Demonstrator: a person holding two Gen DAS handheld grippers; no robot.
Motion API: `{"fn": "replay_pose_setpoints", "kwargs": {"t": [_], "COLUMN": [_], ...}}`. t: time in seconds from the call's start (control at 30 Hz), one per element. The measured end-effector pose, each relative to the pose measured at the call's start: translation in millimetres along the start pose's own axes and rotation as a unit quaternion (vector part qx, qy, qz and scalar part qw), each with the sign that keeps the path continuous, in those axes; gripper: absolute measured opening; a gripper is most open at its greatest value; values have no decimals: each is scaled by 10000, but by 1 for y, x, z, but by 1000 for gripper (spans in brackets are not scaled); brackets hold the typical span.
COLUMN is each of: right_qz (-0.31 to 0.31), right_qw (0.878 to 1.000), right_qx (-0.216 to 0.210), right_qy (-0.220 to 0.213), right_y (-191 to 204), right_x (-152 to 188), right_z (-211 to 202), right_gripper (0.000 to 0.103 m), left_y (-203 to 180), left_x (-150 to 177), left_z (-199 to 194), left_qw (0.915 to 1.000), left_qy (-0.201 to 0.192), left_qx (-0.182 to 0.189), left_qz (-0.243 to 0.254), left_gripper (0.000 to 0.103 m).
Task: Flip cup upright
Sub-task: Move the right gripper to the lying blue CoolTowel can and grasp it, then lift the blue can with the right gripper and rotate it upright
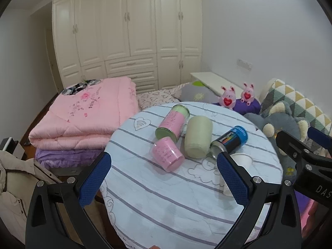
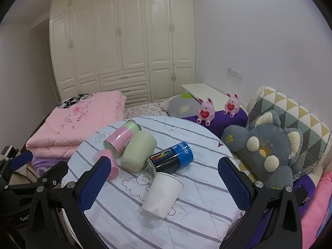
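i see the white cup [image 2: 162, 195] lying on its side on the counter [image 2: 199, 186]; my left gripper [image 1: 164, 181] and right gripper [image 2: 164, 183] are both spread wide, holding nothing.

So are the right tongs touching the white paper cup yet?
Apart. The right wrist view shows the open right tongs with clear tablecloth between each finger and the white paper cup.

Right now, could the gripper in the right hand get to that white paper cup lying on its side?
Probably yes. The right gripper is open, and the white paper cup lies on the striped cloth between its fingers in its own view, with nothing in front. The blue-and-black can sits just behind the cup.
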State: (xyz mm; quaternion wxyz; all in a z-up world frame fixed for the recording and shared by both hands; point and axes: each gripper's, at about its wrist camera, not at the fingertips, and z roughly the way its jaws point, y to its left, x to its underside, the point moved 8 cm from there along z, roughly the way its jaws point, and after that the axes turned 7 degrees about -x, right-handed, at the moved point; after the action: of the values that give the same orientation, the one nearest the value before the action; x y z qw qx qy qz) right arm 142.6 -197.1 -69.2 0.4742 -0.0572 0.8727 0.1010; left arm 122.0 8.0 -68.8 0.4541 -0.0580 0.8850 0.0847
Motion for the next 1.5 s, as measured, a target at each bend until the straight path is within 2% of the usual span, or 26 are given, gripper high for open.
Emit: {"fn": "replay_pose_setpoints", "kwargs": {"t": [0.23,0.43,0.7,0.93,1.13,1.23,1.3,1.37,1.43,1.5], "right_qz": [709,1468,2371,3003,3377,3610,3723,3773,3733,3696], "right_qw": [9966,9850,9584,9334,9128,8967,8909,8885,8918,8924], "right_qx": [55,-13,76,7,-371,-614,-641,-714,-822,-889], "right_qy": [405,908,1589,1964,2267,2485,2523,2511,2422,2430], "right_y": [-17,-34,-55,-71,-69,-70,-72,-73,-73,-72], "right_x": [0,10,30,46,57,66,70,72,68,67], "right_z": [34,74,127,167,195,208,212,213,212,211], "right_gripper": [103,103,103,103,103,103,98,88,83,82], "left_y": [-5,-20,-45,-51,-51,-50,-50,-49,-49,-50], "left_x": [-10,-20,-35,-36,-37,-36,-36,-36,-36,-34], "left_z": [35,68,117,148,161,165,166,166,166,165], "left_qw": [9997,9990,9970,9958,9956,9953,9953,9953,9953,9952], "left_qy": [206,351,479,617,666,705,721,726,737,745], "left_qx": [-45,-2,18,33,34,19,29,55,63,86], "left_qz": [111,285,602,671,652,658,649,632,629,625], "left_gripper": [103,103,103,103,103,103,103,103,103,103]}}
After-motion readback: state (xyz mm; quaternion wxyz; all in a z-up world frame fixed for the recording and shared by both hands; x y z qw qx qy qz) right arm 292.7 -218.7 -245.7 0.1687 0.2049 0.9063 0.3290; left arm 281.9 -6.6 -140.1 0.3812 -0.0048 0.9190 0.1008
